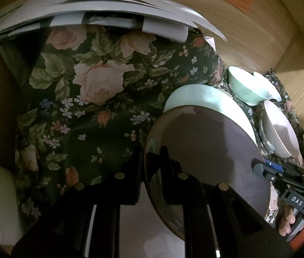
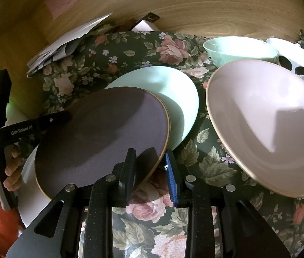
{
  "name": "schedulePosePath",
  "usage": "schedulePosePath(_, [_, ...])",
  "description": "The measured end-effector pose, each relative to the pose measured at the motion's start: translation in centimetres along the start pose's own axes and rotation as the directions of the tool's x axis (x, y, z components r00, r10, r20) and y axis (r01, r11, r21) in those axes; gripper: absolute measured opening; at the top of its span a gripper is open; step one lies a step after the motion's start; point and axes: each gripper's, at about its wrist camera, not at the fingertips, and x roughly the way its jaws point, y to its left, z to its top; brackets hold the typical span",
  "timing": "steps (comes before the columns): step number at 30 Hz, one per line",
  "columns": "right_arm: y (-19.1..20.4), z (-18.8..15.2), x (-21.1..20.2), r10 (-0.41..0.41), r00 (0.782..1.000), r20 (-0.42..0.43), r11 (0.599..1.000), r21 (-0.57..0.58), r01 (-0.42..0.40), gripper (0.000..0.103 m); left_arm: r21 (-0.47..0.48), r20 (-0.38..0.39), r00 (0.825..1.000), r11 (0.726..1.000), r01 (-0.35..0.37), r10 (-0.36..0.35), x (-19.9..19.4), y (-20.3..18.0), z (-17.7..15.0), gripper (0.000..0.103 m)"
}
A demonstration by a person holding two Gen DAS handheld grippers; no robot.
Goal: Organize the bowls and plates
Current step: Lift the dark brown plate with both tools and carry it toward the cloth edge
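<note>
A purple plate (image 2: 100,137) with a tan rim is held tilted above the floral cloth, overlapping a mint plate (image 2: 173,94). It also shows in the left wrist view (image 1: 208,150), with the mint plate (image 1: 205,99) behind it. My left gripper (image 1: 152,163) is shut on the purple plate's near edge. My right gripper (image 2: 149,163) straddles the plate's opposite edge, fingers either side of the rim with a small gap showing. It also shows in the left wrist view (image 1: 259,167). A pink bowl (image 2: 268,124) lies right of the plates; a mint bowl (image 2: 240,49) stands behind it.
A white dish with dark holes (image 2: 296,62) stands at far right. A stack of papers (image 1: 83,13) sits at the back of the floral cloth (image 1: 87,107). Wooden walls (image 2: 195,6) close in behind and at the sides. A white plate (image 2: 31,195) lies under the purple plate's left side.
</note>
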Motion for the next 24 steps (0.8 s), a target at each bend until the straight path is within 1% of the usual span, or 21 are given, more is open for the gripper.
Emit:
schedulePosePath(7, [0.1, -0.2, -0.5, 0.007, 1.000, 0.018, 1.000, -0.007, -0.007, 0.025, -0.014, 0.007, 1.000, 1.000, -0.007, 0.008, -0.6, -0.3, -0.8, 0.014])
schedulePosePath(11, [0.2, -0.3, -0.8, 0.012, 1.000, 0.026, 1.000, -0.015, -0.011, 0.025, -0.033, 0.009, 1.000, 0.999, 0.002, -0.001, -1.0, -0.1, -1.3, 0.014])
schedulePosePath(15, [0.3, -0.6, -1.1, 0.011, 1.000, 0.029, 1.000, -0.022, -0.011, 0.025, -0.036, 0.015, 1.000, 0.999, 0.002, -0.001, -1.5, -0.1, -1.8, 0.014])
schedulePosePath(20, [0.2, -0.8, -1.2, 0.018, 1.000, 0.023, 1.000, -0.015, -0.018, 0.025, -0.049, 0.020, 1.000, 0.999, 0.022, -0.021, -2.0, -0.1, -2.6, 0.014])
schedulePosePath(24, [0.3, -1.0, -1.4, 0.017, 1.000, 0.024, 1.000, -0.026, -0.017, 0.025, -0.045, 0.020, 1.000, 0.999, 0.025, -0.024, -2.3, -0.3, -3.1, 0.014])
